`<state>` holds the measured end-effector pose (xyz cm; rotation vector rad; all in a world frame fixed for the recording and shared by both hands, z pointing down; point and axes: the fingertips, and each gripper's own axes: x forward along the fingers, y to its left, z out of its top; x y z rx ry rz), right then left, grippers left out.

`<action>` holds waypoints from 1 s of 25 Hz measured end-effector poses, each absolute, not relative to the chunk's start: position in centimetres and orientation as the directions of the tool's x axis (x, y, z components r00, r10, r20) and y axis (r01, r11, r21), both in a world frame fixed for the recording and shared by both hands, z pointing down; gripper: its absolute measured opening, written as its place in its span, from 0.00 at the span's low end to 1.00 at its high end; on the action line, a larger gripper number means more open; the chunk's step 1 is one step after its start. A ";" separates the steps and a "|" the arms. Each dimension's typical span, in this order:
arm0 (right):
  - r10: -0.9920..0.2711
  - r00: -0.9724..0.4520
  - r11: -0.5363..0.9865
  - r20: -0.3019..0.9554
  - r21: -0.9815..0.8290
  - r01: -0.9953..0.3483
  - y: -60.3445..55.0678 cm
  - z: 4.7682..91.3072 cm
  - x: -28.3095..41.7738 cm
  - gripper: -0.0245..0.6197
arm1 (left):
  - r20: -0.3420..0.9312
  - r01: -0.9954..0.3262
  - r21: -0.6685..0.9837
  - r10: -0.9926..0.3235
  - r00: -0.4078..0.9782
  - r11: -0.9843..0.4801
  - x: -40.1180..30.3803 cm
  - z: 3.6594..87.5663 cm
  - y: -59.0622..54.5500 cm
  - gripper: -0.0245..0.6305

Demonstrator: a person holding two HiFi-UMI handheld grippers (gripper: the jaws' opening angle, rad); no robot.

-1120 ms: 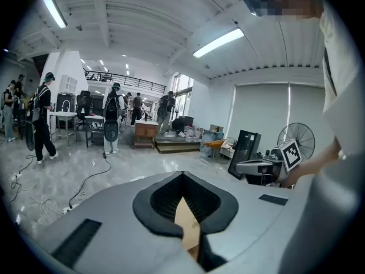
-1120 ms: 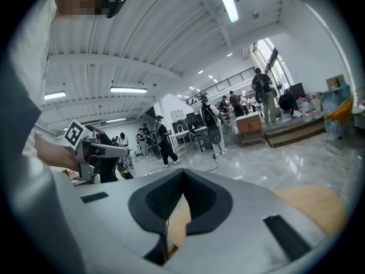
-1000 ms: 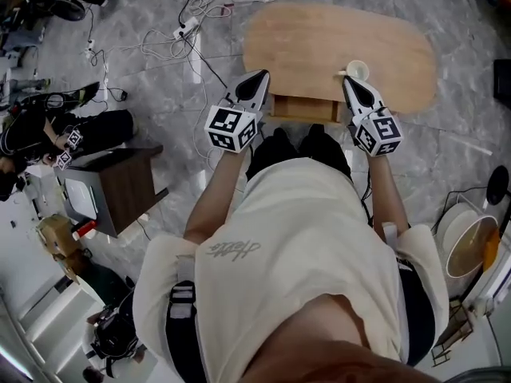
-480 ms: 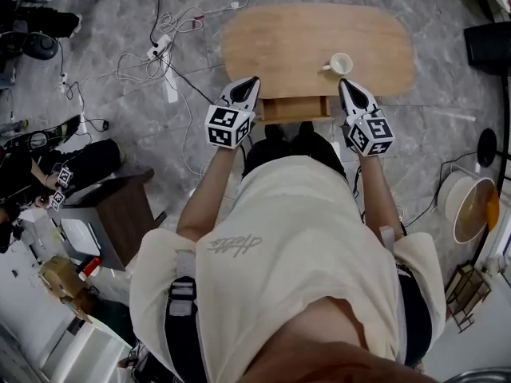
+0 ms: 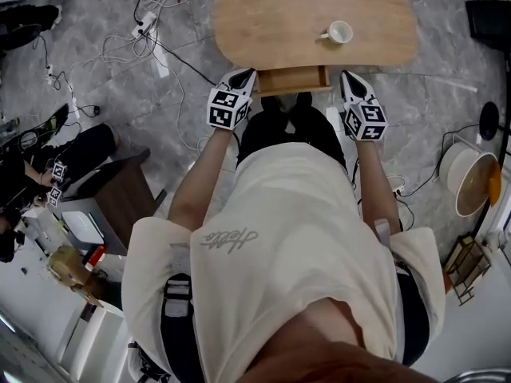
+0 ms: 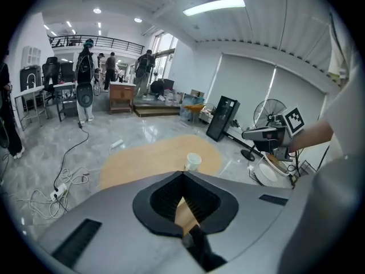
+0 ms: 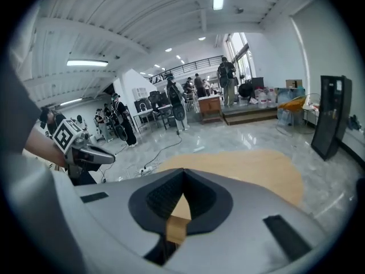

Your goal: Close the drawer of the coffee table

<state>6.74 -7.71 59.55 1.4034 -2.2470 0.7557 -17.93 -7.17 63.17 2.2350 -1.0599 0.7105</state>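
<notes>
On the marble floor (image 5: 431,134), the counter (image 5: 303,14) had its drawer (image 5: 293,80) partly out. My left hand-held gripper (image 5: 245,74) and right hand-held gripper (image 5: 347,76), both closed and empty, flanked it; closing it likely needed a straight push.

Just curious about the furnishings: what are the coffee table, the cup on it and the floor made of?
Coffee table: looks like light wood or veneer, matte, with faint grain.
Cup: probably white glazed ceramic, smooth.
Floor: grey veined stone or marble-look tile, polished, showing glossy reflections.
</notes>
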 end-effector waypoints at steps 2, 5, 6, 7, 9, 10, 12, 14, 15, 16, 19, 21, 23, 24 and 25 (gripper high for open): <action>-0.671 -0.424 0.339 0.608 -0.257 -0.905 -6.8 62.2 7.2 0.03 | 0.686 -0.803 0.269 -0.480 0.548 -0.532 -17.5 65.1 -6.4 0.04; -0.627 -0.423 0.315 0.654 -0.285 -0.906 -5.9 66.2 8.0 0.03 | 0.721 -0.794 0.279 -0.428 0.545 -0.541 -16.7 68.3 -5.4 0.04; -0.612 -0.422 0.308 0.669 -0.291 -0.906 -5.6 67.5 8.3 0.03 | 0.733 -0.790 0.284 -0.408 0.544 -0.543 -16.3 69.4 -5.0 0.04; -0.597 -0.421 0.299 0.683 -0.297 -0.907 -5.3 68.7 8.7 0.03 | 0.744 -0.789 0.292 -0.389 0.542 -0.540 -15.9 70.6 -4.7 0.04; -0.565 -0.422 0.285 0.709 -0.312 -0.906 -4.5 71.1 9.5 0.03 | 0.767 -0.799 0.312 -0.360 0.531 -0.513 -15.3 73.2 -4.0 0.04; -0.545 -0.425 0.285 0.723 -0.317 -0.904 -4.1 72.3 9.9 0.03 | 0.778 -0.812 0.318 -0.354 0.519 -0.490 -15.1 74.5 -3.8 0.04; -0.493 -0.435 0.307 0.753 -0.317 -0.897 -3.1 74.6 10.5 0.03 | 0.799 -0.842 0.309 -0.359 0.483 -0.443 -14.8 76.9 -3.6 0.04; -0.441 -0.450 0.336 0.776 -0.322 -0.885 -2.3 76.8 10.9 0.03 | 0.822 -0.865 0.292 -0.356 0.445 -0.407 -14.6 79.4 -3.2 0.04; -0.419 -0.458 0.345 0.784 -0.329 -0.879 -1.9 78.0 11.0 0.03 | 0.832 -0.872 0.290 -0.345 0.433 -0.395 -14.5 80.6 -2.9 0.04; -0.397 -0.463 0.348 0.792 -0.337 -0.875 -1.6 79.2 11.1 0.03 | 0.844 -0.875 0.290 -0.328 0.425 -0.388 -14.5 82.0 -2.4 0.04; -0.324 -0.467 0.342 0.823 -0.359 -0.869 -0.8 83.3 11.1 0.03 | 0.892 -0.882 0.286 -0.231 0.388 -0.375 -15.1 86.6 0.0 0.04; -0.253 -0.456 0.336 0.853 -0.365 -0.868 0.4 86.6 11.4 0.03 | 0.921 -0.893 0.286 -0.160 0.357 -0.348 -15.7 89.4 2.1 0.04; -0.159 -0.419 0.326 0.894 -0.353 -0.877 2.1 90.2 12.4 0.03 | 0.932 -0.900 0.294 -0.111 0.344 -0.321 -15.9 91.5 3.9 0.04; -0.109 -0.393 0.320 0.913 -0.342 -0.884 2.9 91.9 13.0 0.03 | 0.934 -0.900 0.300 -0.094 0.344 -0.316 -15.8 92.4 4.5 0.04; -0.065 -0.369 0.312 0.927 -0.333 -0.890 3.5 93.4 13.6 0.03 | 0.935 -0.899 0.306 -0.080 0.345 -0.312 -15.8 93.4 5.0 0.04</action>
